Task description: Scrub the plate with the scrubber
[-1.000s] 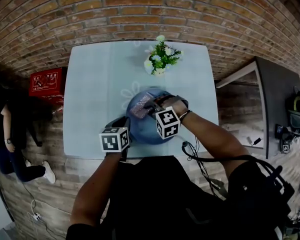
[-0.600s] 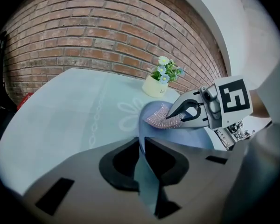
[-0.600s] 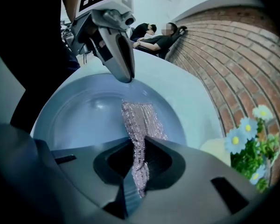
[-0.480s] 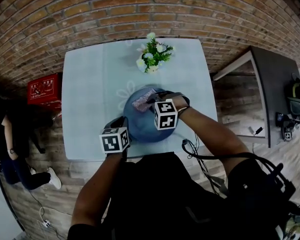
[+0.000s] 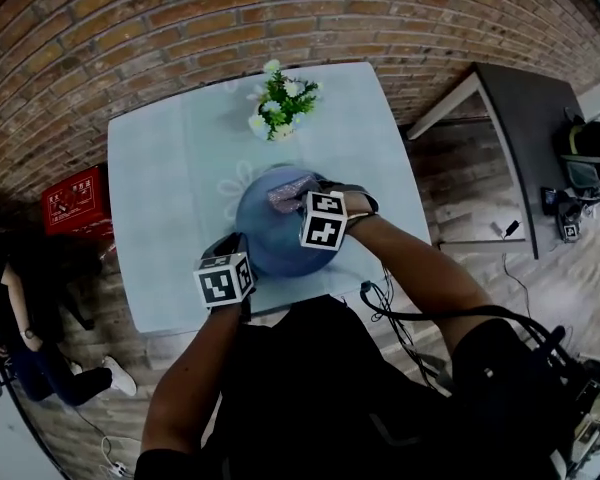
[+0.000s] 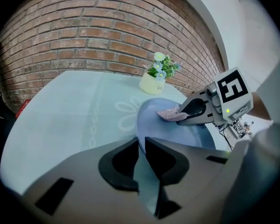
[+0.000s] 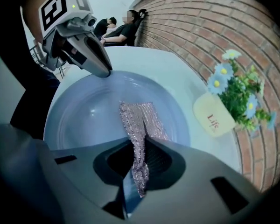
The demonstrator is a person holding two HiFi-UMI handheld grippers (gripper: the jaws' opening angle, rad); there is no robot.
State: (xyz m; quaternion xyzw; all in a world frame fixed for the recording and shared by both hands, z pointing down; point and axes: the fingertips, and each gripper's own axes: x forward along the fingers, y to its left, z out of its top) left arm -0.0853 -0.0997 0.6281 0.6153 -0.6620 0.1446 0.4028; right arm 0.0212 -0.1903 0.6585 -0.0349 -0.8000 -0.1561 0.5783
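Right tongs (image 7: 139, 149) with scrubber (image 7: 139, 118) now farther across plate (image 7: 79, 120)

At the bottom centre, the right gripper (image 7: 139, 146) is pinching a sparkly pink scrubber (image 7: 140, 118), which is lying stretched across the plate (image 7: 79, 120) in mid-frame. A flower pot (image 7: 213, 115) is standing at the right, just beside the plate.

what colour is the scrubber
The scrubber is a glittery pinkish-silver mesh; it shows best in the right gripper view.
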